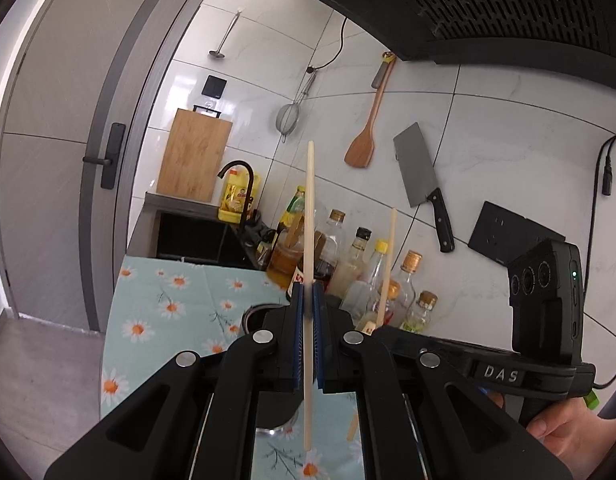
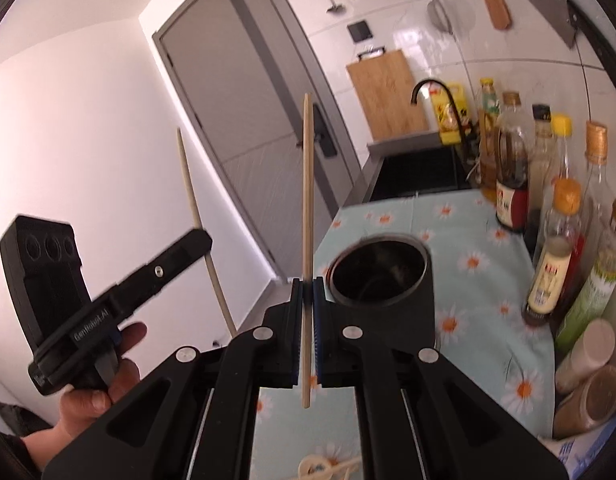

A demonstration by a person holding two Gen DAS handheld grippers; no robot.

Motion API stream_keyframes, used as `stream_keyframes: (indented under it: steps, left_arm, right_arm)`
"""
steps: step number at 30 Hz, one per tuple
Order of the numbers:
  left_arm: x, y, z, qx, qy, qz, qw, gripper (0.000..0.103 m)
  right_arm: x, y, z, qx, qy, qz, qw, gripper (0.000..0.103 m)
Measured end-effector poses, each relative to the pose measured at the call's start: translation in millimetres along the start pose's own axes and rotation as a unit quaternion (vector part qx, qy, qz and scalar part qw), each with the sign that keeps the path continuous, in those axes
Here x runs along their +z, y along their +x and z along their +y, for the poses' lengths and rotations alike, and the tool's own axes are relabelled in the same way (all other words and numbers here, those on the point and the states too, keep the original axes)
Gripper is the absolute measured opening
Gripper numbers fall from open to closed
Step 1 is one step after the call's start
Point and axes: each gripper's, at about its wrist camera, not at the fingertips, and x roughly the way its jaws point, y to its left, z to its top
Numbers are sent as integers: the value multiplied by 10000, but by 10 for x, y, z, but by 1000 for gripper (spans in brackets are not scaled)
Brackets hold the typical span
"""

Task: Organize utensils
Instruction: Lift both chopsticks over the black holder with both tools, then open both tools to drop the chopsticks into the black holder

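Note:
My left gripper (image 1: 307,300) is shut on a pale wooden chopstick (image 1: 309,240) that stands upright between the blue pads. My right gripper (image 2: 307,288) is shut on a second upright chopstick (image 2: 307,200). Each gripper shows in the other's view: the right one (image 1: 378,330) with its chopstick (image 1: 388,264), the left one (image 2: 200,240) with its chopstick (image 2: 196,216). A black cylindrical utensil holder (image 2: 382,280) stands open and empty on the daisy-print cloth (image 2: 480,360), just right of my right gripper. Its rim (image 1: 256,314) peeks behind my left gripper.
Several oil and sauce bottles (image 2: 512,168) line the wall side of the counter. A sink with a black tap (image 1: 238,188), a cutting board (image 1: 194,156), a hanging wooden spatula (image 1: 366,136), a strainer (image 1: 288,118) and a cleaver (image 1: 422,176) are behind. More utensils (image 2: 324,468) lie on the cloth near me.

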Motion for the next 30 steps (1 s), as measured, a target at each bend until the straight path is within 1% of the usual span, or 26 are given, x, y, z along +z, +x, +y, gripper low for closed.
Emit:
stream_keyframes:
  steps: [3,6,11,15,20,25,30]
  left_arm:
    - [108,131,57,-37,-9,-99,9999,4]
    - [217,245,111,-94,-26,-205,9997,4]
    - [369,427,187,-134,-8,-329,9994,4]
    - [422,597,230,-173,13,-347,9992,4]
    - [368,847,311,-232,-69,-271,9993,4]
    - [216,1058,384,-277,-198,7,9994,4]
    - [84,1164,442,-247,-371,187,9988,5]
  right_arm:
    - [193,37,-123,12,130,-218,9997,6]
    - [334,109,-226,-25,210,-340,9992,6]
    - [500,287,-308,-182,186,-417,9988,6]
    - [523,429,-326,-332,109,-404,9986,6]
    - [533,613,-421,-439,138,-371,9983,6]
    - [463,728,-470,-712,-33,-291,9970,6]
    - [410,803,-594,-800,112,-176,9966,6]
